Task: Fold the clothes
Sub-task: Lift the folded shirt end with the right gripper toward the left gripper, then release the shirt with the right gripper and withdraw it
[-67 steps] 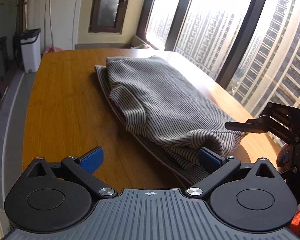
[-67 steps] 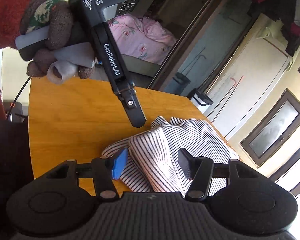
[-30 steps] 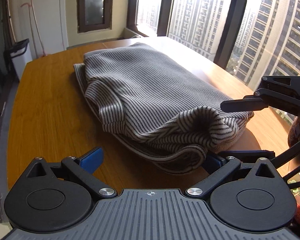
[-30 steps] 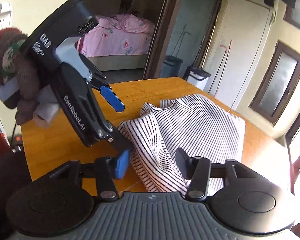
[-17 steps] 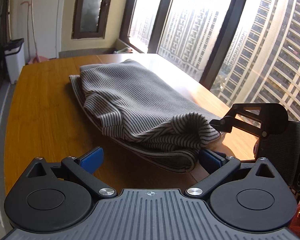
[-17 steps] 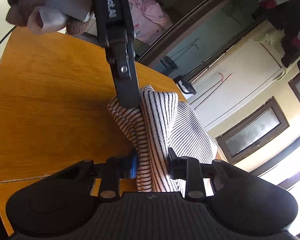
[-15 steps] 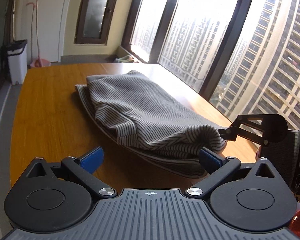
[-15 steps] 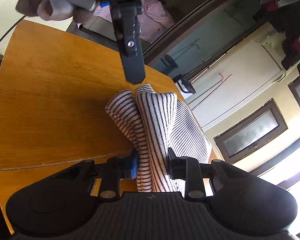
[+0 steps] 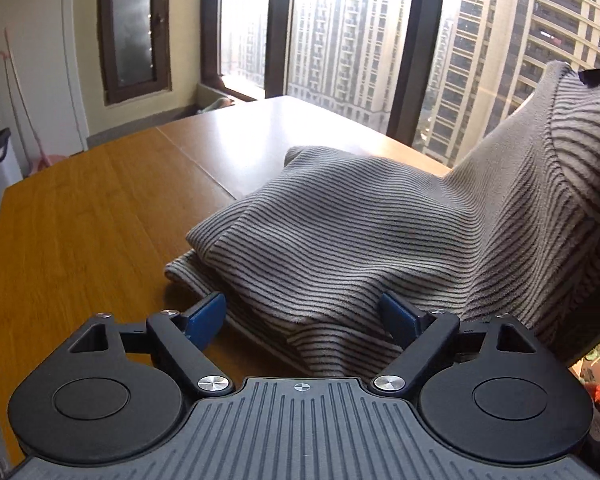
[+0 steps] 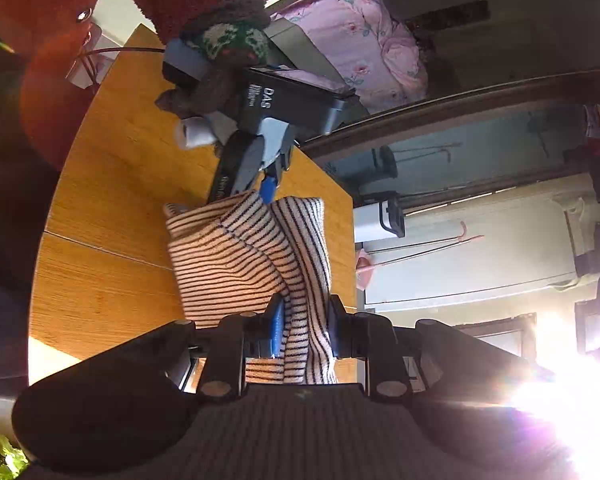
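Knitwear sits mid-fold here: the striped sweater point(image 9: 340, 224) lies on the wooden bench point(image 9: 80, 208) as a layered bundle, with one corner pulled up off the surface at the right side of the left wrist view. The right gripper point(image 10: 302, 330) has its fingers closed tight on that raised fabric, a band of stripes pinched between them. The left gripper point(image 9: 302, 314) is spread wide, its blue pads on either side of the near edge of the bundle, with cloth between them but nothing clamped. In the right wrist view the left gripper reaches the far end of the sweater, held by a hand in a knitted glove point(image 10: 224, 52) and a red sleeve point(image 10: 60, 40). Several layers already lie stacked, so part of the folding looks done. What remains, by this judgement, is to lay the lifted portion over and flatten the bundle into a tidy shape, since the edges sit uneven and one end hangs in the air
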`<action>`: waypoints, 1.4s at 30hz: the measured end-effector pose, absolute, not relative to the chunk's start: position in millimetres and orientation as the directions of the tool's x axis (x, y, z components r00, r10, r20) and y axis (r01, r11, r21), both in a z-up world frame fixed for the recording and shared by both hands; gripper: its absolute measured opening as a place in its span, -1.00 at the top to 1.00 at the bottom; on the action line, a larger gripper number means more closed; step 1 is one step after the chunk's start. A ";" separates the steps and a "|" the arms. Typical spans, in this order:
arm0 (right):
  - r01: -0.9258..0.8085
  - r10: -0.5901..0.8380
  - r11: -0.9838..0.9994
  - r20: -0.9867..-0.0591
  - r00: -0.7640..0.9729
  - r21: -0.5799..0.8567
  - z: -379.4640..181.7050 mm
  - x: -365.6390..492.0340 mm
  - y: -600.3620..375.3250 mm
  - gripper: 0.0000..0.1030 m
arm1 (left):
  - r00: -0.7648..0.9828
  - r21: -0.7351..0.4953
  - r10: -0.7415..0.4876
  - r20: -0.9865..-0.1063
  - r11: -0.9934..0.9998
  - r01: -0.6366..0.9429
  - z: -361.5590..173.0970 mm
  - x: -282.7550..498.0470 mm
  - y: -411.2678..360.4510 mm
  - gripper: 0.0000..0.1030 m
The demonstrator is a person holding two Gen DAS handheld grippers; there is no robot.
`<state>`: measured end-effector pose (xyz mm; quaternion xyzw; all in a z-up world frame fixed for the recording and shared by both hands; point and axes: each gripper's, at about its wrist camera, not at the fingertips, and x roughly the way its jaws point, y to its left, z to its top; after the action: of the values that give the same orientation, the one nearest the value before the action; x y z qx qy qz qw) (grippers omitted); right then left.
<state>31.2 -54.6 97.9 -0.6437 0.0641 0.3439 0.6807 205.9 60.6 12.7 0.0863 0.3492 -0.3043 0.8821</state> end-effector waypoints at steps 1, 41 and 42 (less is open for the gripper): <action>-0.565 0.393 -0.080 -0.547 0.739 -0.821 96.2 45.4 -52.3 0.59 | 0.560 -0.051 -0.483 -0.673 0.786 0.616 11.3 203.4 58.5 -0.50; -0.395 0.157 0.885 -0.641 0.751 -0.246 -0.7 260.3 -140.8 -0.73 | 0.586 -0.165 -0.481 -0.652 0.845 0.509 21.9 231.6 57.4 -0.80; -0.385 0.158 0.890 -0.627 0.763 -0.244 3.8 259.6 -140.6 -0.73 | 0.586 -0.165 -0.479 -0.654 0.846 0.507 22.3 231.4 57.7 -0.81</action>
<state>259.6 -140.6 3.8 -0.1824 0.3114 0.1472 0.9209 231.4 57.7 22.3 0.0195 0.3611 -0.2770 0.8902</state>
